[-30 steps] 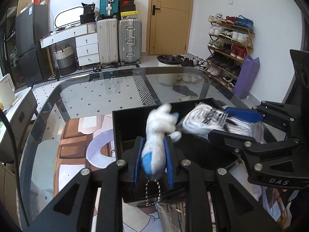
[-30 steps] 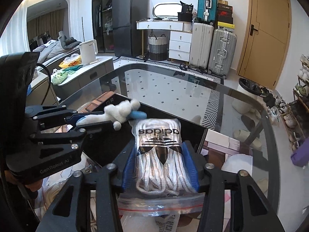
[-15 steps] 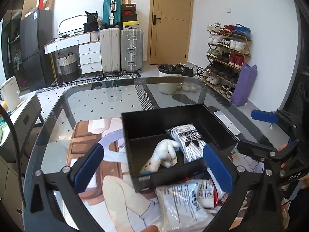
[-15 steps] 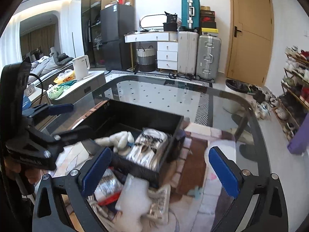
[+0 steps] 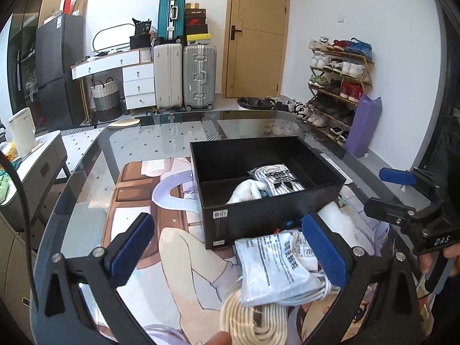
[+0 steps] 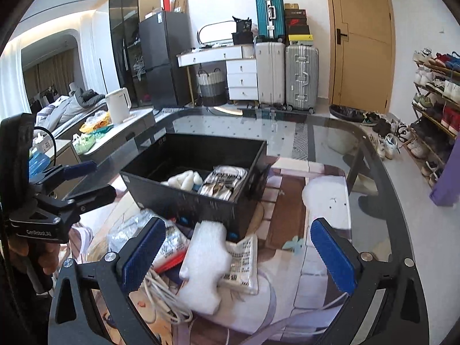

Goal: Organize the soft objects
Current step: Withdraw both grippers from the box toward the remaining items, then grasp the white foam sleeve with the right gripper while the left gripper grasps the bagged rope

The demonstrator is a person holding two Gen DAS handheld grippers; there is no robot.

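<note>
the white plush toy (image 5: 247, 191) and the bagged socks (image 5: 277, 178) lie side by side, touching, at the near end of the black box (image 5: 258, 218), with the far part of the box bare, which i judge leaves room for more. the box sits on the printed mat (image 5: 138, 184) over the glass table (image 5: 161, 141).

just outside the box's near wall is the pile not yet sorted: a printed plastic bag (image 5: 273, 261) with something pale folded inside, a coil of cream cord (image 5: 253, 322) in front of it, and, seen from my right side, a white foam piece (image 6: 205, 261) resting on a flat printed packet (image 6: 243, 261), with white cable (image 6: 161, 293) and a crinkly clear bag (image 6: 135, 230) beside it. they are heaped close to the box, i think, so each trip is short.

my left tongs (image 5: 227, 253) stand wide open with nothing pressed between the blue pads; the printed bag lies below, nearer the right-hand pad. my right tongs (image 6: 238, 256) are also spread wide and empty, angled down with the foam piece under the gap. both point down at the pile rather than into the box, so i judge the next pick comes from there. the bags look slippery and the foam light, so a grip around the middle would suit best.
</note>
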